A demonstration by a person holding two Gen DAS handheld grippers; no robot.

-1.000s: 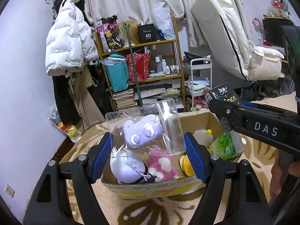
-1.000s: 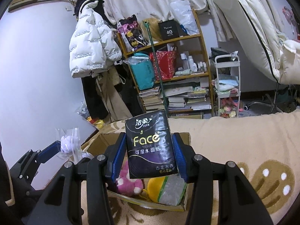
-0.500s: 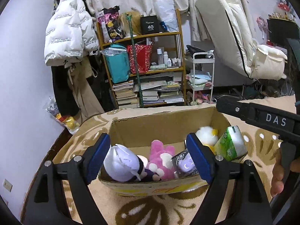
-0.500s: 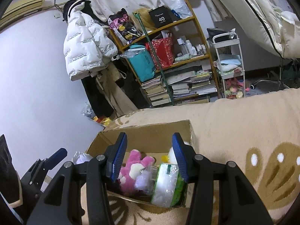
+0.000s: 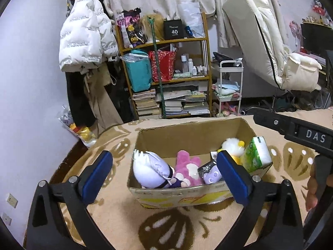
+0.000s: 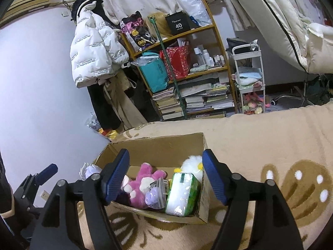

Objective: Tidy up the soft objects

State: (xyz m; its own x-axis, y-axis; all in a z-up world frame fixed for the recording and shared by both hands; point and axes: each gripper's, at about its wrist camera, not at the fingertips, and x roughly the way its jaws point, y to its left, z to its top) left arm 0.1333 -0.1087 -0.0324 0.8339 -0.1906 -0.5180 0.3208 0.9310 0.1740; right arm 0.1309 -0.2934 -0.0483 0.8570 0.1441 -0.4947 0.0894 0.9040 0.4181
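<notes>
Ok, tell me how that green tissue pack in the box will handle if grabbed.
The green tissue pack looks soft, so it likely squashes. Its glossy wrap may slip. Leaning on the cardboard box wall, it could topple.

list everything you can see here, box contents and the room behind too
cardboard box: 1, brown, on the patterned blanket
white-haired plush doll: 1, white and lilac, box's left end
pink plush: 1, pink, middle of box
bagged purple toy: 1, purple in clear bag, beside the pink plush
white and yellow plush: 1, box's right end
green tissue pack: 1, green and white, right end, leaning on the wall
blanket: 1, beige with brown pattern
shelf: 1, wooden, holding books and bags
puffer jacket: 1, white, hanging on wall
cart: 1, white, right of shelf
left gripper: open, empty
right gripper: open, empty
</notes>
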